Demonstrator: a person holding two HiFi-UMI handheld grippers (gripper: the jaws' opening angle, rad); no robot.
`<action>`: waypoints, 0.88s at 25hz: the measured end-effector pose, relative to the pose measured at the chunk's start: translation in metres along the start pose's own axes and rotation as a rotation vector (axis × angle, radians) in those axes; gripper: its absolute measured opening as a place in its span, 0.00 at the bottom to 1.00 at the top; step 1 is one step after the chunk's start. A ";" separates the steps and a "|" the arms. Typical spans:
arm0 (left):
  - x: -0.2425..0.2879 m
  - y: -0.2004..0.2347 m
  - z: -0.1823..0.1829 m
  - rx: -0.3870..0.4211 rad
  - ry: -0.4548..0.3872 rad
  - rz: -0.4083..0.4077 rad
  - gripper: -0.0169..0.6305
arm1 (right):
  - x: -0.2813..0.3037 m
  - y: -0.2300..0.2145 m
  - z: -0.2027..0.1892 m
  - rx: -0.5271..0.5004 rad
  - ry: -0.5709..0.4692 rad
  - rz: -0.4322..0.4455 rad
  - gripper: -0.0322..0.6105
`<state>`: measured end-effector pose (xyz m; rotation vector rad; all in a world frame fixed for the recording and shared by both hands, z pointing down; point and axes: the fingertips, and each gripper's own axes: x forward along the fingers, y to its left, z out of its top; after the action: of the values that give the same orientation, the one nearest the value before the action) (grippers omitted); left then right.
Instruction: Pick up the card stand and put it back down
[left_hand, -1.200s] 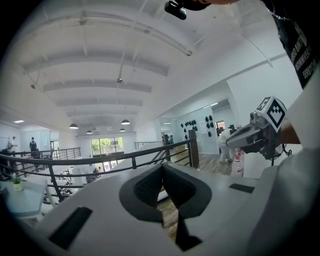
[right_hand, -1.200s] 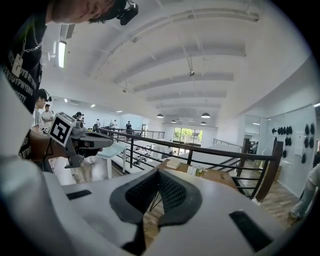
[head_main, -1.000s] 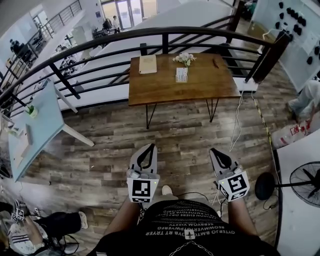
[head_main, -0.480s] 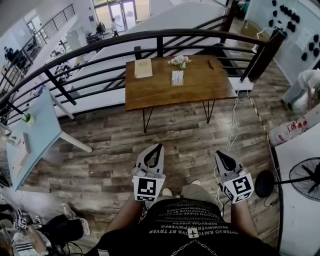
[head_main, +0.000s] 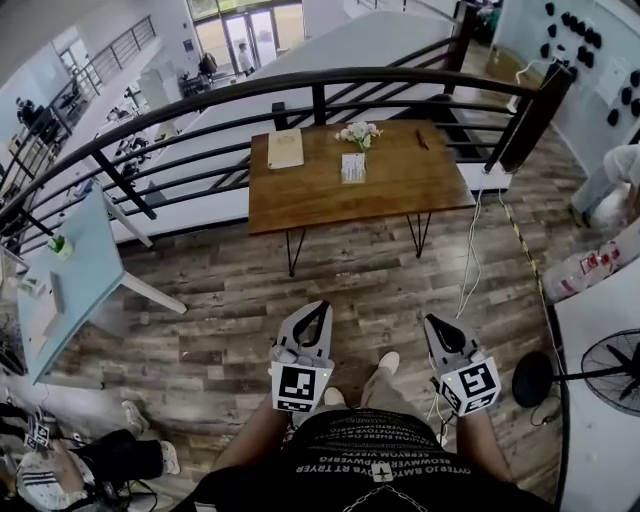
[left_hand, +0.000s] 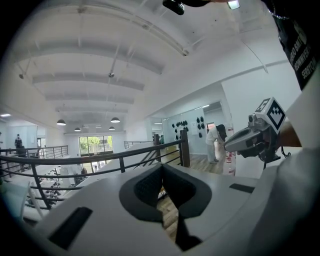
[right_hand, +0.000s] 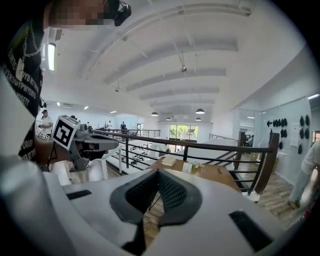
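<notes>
The card stand (head_main: 353, 168) is a small white upright card on the wooden table (head_main: 410, 180) beyond a stretch of floor; in the right gripper view it shows as a small card stand (right_hand: 188, 168) beside the flowers. My left gripper (head_main: 318, 308) and right gripper (head_main: 432, 322) are held side by side over the floor, well short of the table. Both are shut with nothing between the jaws. The left gripper view shows its own shut jaws (left_hand: 161, 167) and the railing beyond them. The right gripper (right_hand: 157, 172) points toward the table.
A black curved railing (head_main: 300, 78) runs behind the table. On the table lie a tan notebook (head_main: 286, 148) and a small flower bunch (head_main: 360, 131). A pale blue table (head_main: 70, 270) stands left, a fan (head_main: 612, 368) right. A white cable (head_main: 470, 260) trails on the floor.
Both grippers stay shut and have shifted slightly right and down in the head view. The person has stepped, with a shoe now forward between the grippers. The table sits a little lower in view.
</notes>
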<state>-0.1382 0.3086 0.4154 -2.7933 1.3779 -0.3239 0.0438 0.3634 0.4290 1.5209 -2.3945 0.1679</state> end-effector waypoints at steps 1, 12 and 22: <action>0.004 -0.001 -0.001 0.000 0.004 0.004 0.07 | 0.002 -0.005 -0.002 0.000 0.004 0.002 0.07; 0.043 -0.003 0.010 0.047 -0.017 0.085 0.07 | 0.035 -0.056 0.005 -0.042 -0.017 0.041 0.07; 0.091 0.002 0.001 0.077 0.005 0.138 0.07 | 0.062 -0.101 0.004 -0.059 -0.017 0.065 0.07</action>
<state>-0.0861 0.2359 0.4302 -2.6212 1.5156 -0.3717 0.1092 0.2648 0.4380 1.4250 -2.4413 0.0979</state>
